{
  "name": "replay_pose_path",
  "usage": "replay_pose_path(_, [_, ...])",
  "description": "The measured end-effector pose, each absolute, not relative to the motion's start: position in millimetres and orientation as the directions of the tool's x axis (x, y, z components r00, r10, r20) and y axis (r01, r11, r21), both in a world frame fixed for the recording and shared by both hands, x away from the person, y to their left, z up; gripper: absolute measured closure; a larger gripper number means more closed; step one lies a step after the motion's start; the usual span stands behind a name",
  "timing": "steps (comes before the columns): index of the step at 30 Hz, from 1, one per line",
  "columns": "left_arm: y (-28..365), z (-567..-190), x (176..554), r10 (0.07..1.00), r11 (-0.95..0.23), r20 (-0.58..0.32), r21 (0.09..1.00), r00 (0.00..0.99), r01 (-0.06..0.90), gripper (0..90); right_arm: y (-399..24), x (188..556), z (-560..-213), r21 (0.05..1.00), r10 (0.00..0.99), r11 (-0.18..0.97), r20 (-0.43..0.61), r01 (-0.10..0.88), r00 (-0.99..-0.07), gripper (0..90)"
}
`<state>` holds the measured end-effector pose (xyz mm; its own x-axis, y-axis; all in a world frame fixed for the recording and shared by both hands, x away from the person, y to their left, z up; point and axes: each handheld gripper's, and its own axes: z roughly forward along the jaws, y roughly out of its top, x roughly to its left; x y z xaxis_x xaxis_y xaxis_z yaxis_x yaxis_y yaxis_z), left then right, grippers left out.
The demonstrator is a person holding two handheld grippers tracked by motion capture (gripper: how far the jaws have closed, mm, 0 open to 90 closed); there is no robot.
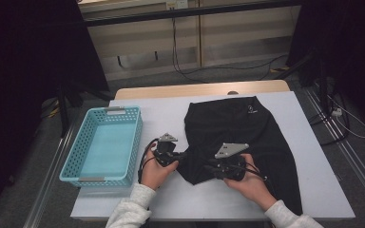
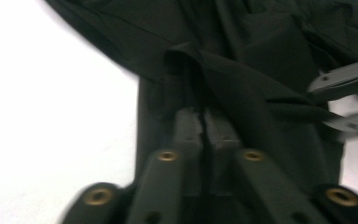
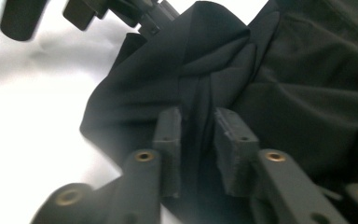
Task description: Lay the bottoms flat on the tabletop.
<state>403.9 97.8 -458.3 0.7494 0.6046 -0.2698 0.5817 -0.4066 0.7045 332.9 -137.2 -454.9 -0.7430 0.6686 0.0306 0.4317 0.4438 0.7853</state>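
Note:
A black garment (image 1: pixel 237 123) lies spread on the white table (image 1: pixel 313 185), a small white logo near its far edge. My left gripper (image 1: pixel 183 154) reaches in from the left at the garment's near left corner. In the left gripper view its jaws (image 2: pixel 201 123) are pressed together on a raised fold of the black cloth (image 2: pixel 242 56). My right gripper (image 1: pixel 209 166) meets the same corner from the right. In the right gripper view its jaws (image 3: pixel 198 126) stand apart, a bunched fold of cloth (image 3: pixel 214 70) running between them without the pads (image 3: pixel 230 133) pressing on it.
A light blue basket (image 1: pixel 71 166) with nothing in it sits at the table's left side, close to my left hand. Bare white table lies in front of and to the right of the garment. Cables trail on the floor beyond the table.

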Motion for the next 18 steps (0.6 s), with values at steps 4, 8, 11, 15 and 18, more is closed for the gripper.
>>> replay_pose_path(4, [98, -454, 403, 0.597, -0.417, -0.26, 0.708, 0.759, 0.57, 89.8, -137, 334, -457, 0.778, 0.655, 0.452, 0.041, 0.435, -0.754, 89.0])
replay_pose_path(8, [108, -445, 403, 0.613, -0.396, -0.246, 0.727, 0.751, 0.562, 90.0, -148, 330, -450, 0.783, 0.654, 0.441, 0.053, 0.438, -0.754, 89.2])
replay_pose_path(11, [116, -441, 403, 0.624, -0.376, -0.258, 0.728, 0.737, 0.573, 90.0, -159, 324, -446, 0.784, 0.655, 0.438, 0.058, 0.44, -0.754, 89.3])
replay_pose_path(15, [119, -439, 403, 0.628, -0.362, -0.264, 0.734, 0.732, 0.575, 90.0, -170, 315, -447, 0.761, 0.644, 0.46, 0.068, 0.457, -0.762, 89.2])
replay_pose_path(18, [118, -437, 402, 0.623, -0.366, -0.265, 0.733, 0.736, 0.574, 90.0, -175, 311, -449, 0.743, 0.649, 0.471, 0.073, 0.476, -0.757, 88.1])
